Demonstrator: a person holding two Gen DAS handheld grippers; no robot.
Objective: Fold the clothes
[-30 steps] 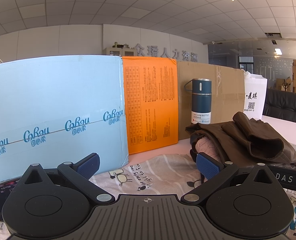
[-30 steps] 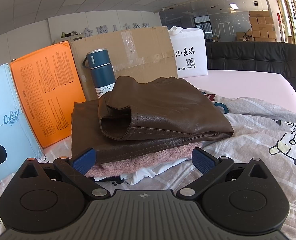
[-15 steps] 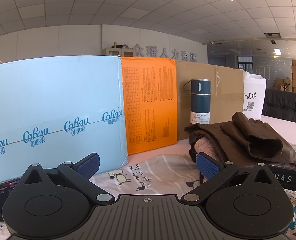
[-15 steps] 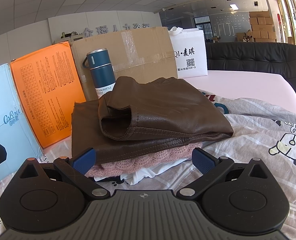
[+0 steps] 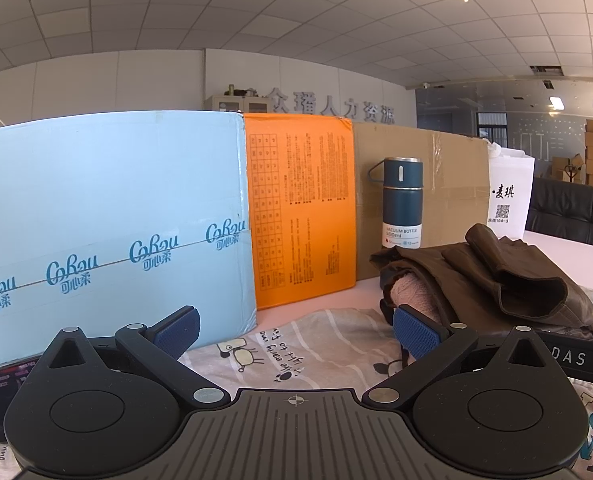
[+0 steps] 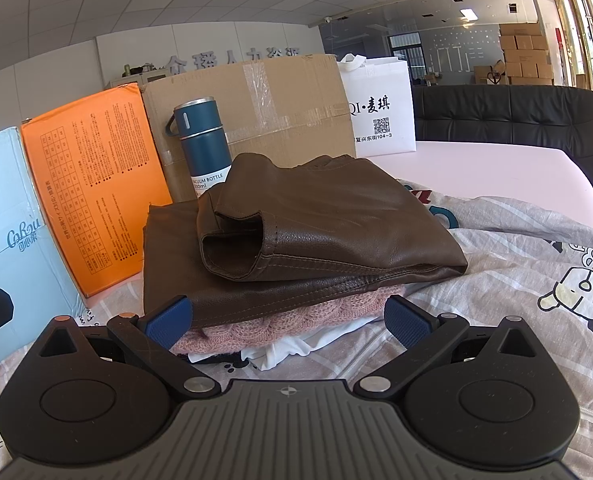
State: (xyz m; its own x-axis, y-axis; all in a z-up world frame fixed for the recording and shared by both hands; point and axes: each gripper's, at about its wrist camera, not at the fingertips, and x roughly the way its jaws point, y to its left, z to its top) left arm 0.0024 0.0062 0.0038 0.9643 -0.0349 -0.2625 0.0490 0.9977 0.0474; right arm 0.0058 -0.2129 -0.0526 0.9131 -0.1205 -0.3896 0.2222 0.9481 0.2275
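A folded brown leather jacket (image 6: 316, 232) lies on top of a stack, over a pink knit sweater (image 6: 288, 316) and a white garment (image 6: 296, 348). The stack also shows in the left wrist view, with the jacket (image 5: 496, 280) at the right. My right gripper (image 6: 288, 320) is open and empty, just in front of the stack. My left gripper (image 5: 296, 330) is open and empty, to the left of the stack, over a printed grey cloth (image 5: 316, 344).
A light blue box (image 5: 108, 220), an orange box (image 5: 300, 216), a cardboard box (image 6: 256, 104) and a white bag (image 6: 380, 116) stand along the back. A blue vacuum bottle (image 6: 202, 140) stands behind the stack. The printed cloth (image 6: 516, 280) covers the pink table (image 6: 496, 168).
The left wrist view has shifted very slightly; nothing else has visibly changed. Both grippers stay open.
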